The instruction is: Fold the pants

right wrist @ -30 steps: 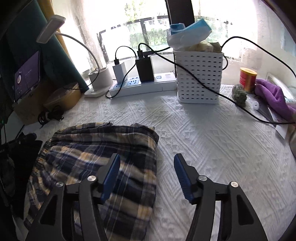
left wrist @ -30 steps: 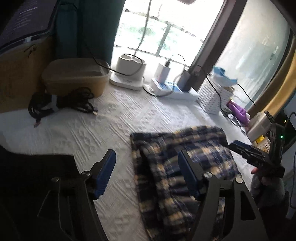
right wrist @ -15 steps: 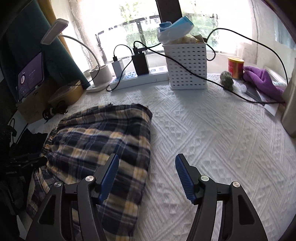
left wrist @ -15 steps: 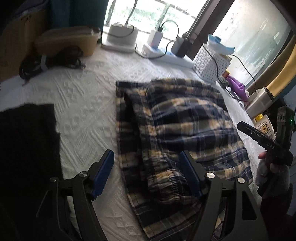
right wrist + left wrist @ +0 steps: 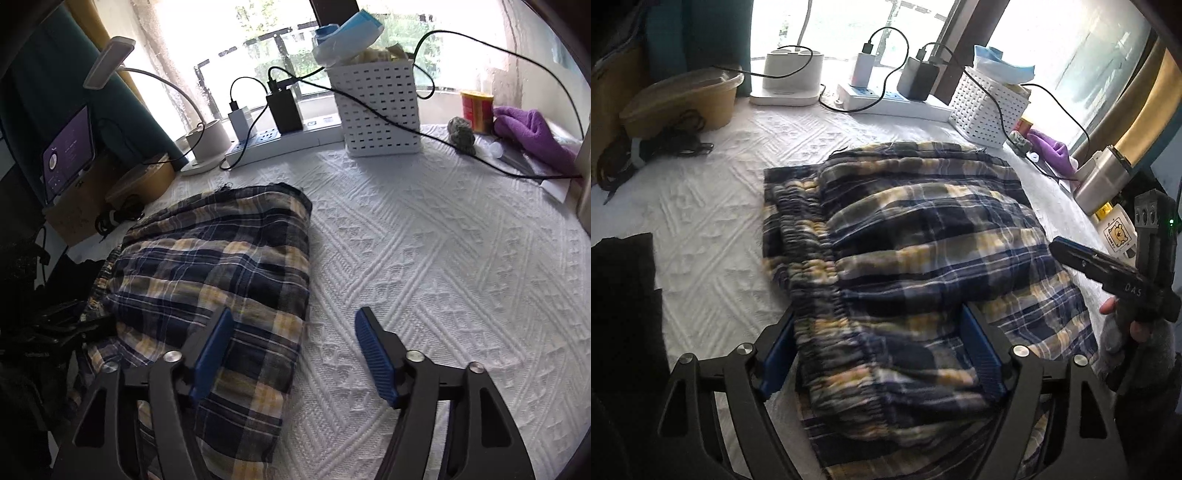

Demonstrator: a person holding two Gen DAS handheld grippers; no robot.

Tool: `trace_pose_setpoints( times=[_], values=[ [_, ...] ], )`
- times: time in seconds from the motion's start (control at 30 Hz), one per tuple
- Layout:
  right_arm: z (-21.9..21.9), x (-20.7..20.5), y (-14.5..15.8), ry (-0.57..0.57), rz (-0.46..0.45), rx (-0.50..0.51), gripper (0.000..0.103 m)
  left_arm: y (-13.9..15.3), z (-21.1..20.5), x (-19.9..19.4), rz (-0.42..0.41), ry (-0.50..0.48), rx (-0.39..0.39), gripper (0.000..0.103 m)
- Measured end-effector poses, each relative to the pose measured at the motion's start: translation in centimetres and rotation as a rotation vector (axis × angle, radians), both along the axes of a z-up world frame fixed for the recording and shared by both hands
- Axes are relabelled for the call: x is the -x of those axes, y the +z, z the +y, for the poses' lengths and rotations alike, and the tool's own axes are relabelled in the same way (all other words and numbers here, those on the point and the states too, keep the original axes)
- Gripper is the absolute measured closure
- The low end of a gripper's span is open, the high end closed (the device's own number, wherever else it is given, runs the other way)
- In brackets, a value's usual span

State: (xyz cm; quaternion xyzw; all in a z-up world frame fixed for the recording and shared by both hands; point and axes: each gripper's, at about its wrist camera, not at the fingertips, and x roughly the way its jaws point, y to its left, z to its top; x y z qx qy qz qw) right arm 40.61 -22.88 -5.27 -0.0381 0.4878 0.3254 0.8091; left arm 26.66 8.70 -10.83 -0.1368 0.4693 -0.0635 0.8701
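The blue, yellow and white plaid pants (image 5: 923, 236) lie folded into a thick bundle on the white textured cloth (image 5: 713, 236). My left gripper (image 5: 881, 354) hangs low over the near end of the bundle. Its jaws are opening, and the gathered elastic waistband (image 5: 820, 295) lies between the blue pads. My right gripper (image 5: 295, 354) straddles the right edge of the pants (image 5: 221, 266). Its jaws are also opening, with one finger over the plaid and the other over bare cloth. In the left wrist view the right gripper (image 5: 1108, 273) shows at the right, held by a hand.
Along the window stand a white perforated basket (image 5: 380, 107), a power strip with chargers (image 5: 280, 140), a lamp base (image 5: 792, 79) and a beige tub (image 5: 679, 99). Black cables (image 5: 657, 144) and a dark garment (image 5: 624, 314) lie left. A purple cloth (image 5: 528, 129) and a red can (image 5: 476, 110) lie far right.
Both grippers have come down and in toward the pants, and their jaws stand wider. The waistband end now lies between the left pads; a second ago they hung short of it.
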Motion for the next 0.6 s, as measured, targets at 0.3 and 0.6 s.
trace_pose_setpoints(
  times=[0.3,0.6],
  values=[
    [2.1,-0.5,-0.9,0.034,0.035,-0.047,0.017,-0.3,-1.2,-0.8,-0.050,-0.017,-0.068,0.022],
    [4.5,-0.5,-1.3,0.075,0.028,-0.043,0.016,-0.6,-1.6,-1.2,-0.079,-0.022,-0.084,0.020]
  ],
)
